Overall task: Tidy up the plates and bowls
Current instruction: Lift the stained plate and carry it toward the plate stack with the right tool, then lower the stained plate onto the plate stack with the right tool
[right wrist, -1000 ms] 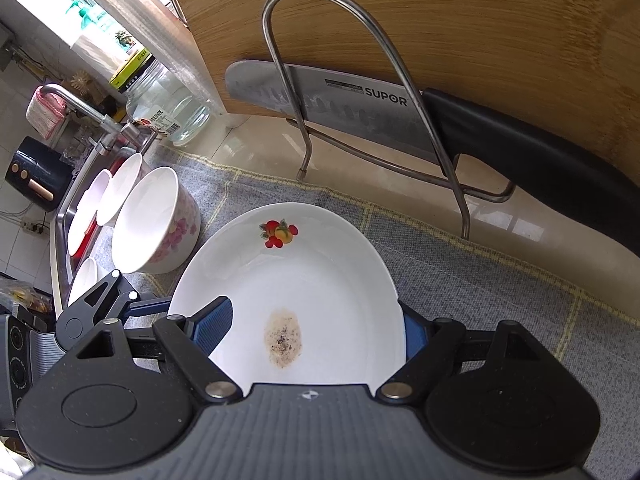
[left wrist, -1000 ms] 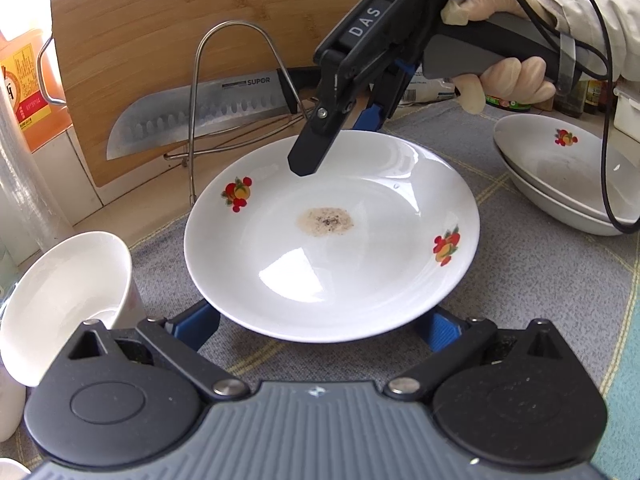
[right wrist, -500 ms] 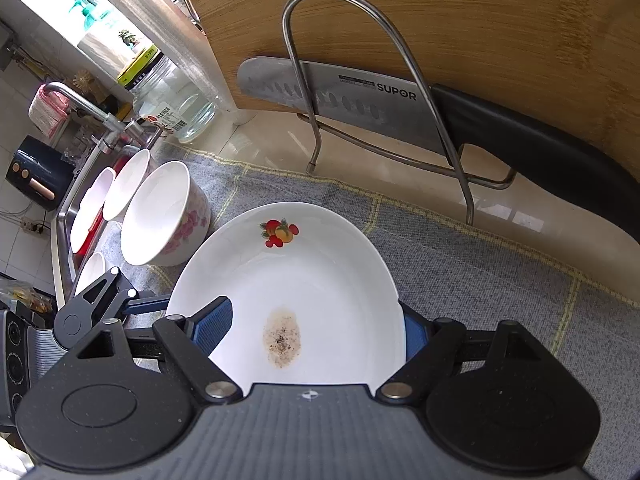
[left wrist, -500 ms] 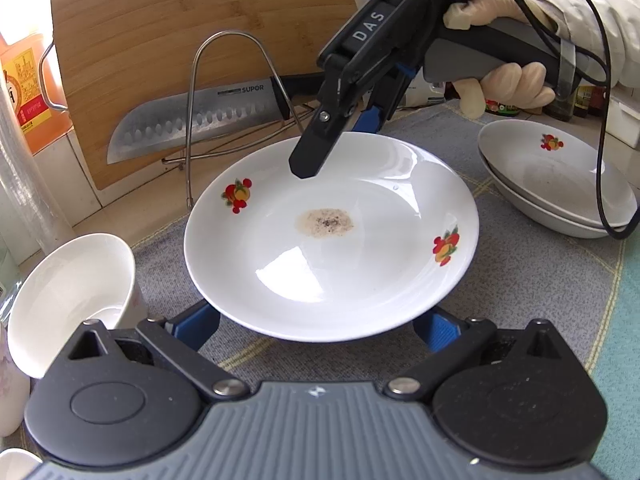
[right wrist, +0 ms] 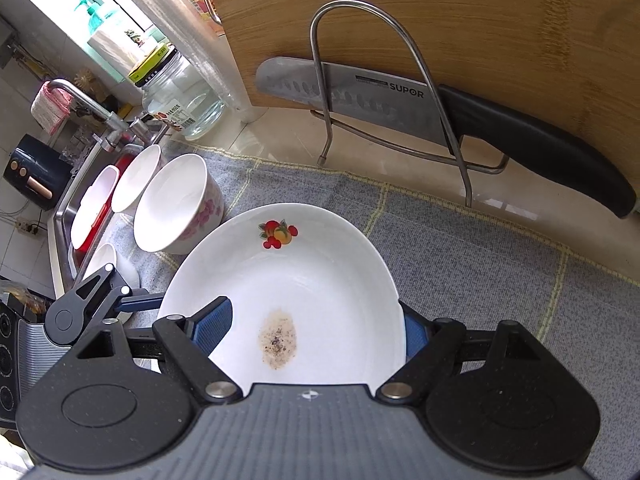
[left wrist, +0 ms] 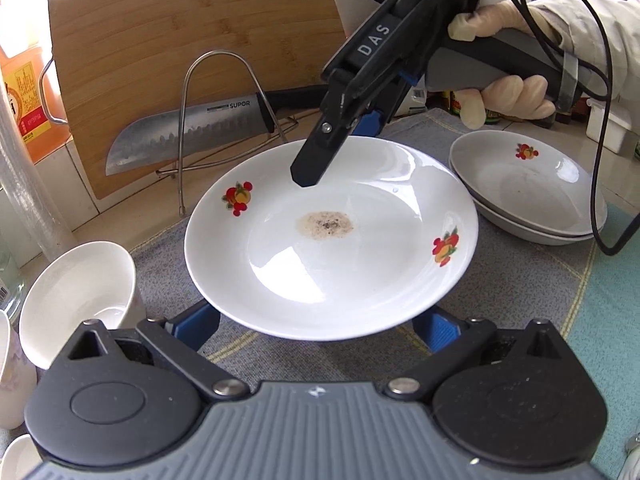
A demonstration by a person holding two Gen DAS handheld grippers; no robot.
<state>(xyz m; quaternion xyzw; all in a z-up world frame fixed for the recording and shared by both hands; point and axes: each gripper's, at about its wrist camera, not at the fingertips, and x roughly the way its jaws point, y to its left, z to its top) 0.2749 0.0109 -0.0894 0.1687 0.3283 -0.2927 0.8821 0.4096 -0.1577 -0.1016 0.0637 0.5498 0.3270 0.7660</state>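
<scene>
A white plate with fruit decals and a brown stain in its middle hangs slightly above the grey mat. My right gripper is shut on its far rim, one finger on top and one beneath. In the right wrist view the plate sits tilted between the blue pads of that gripper. My left gripper stands open, with its tips hidden under the plate's near rim. Two matching plates are stacked at the right. A white bowl stands at the left.
A bamboo cutting board, a wire stand and a large knife line the back. Several white bowls stand by the sink edge, with a glass jar and a tap behind. A gloved hand holds the right gripper.
The right gripper has risen a little with the plate in its grip. The stacked plates show further left in the left wrist view. The left gripper has hardly moved.
</scene>
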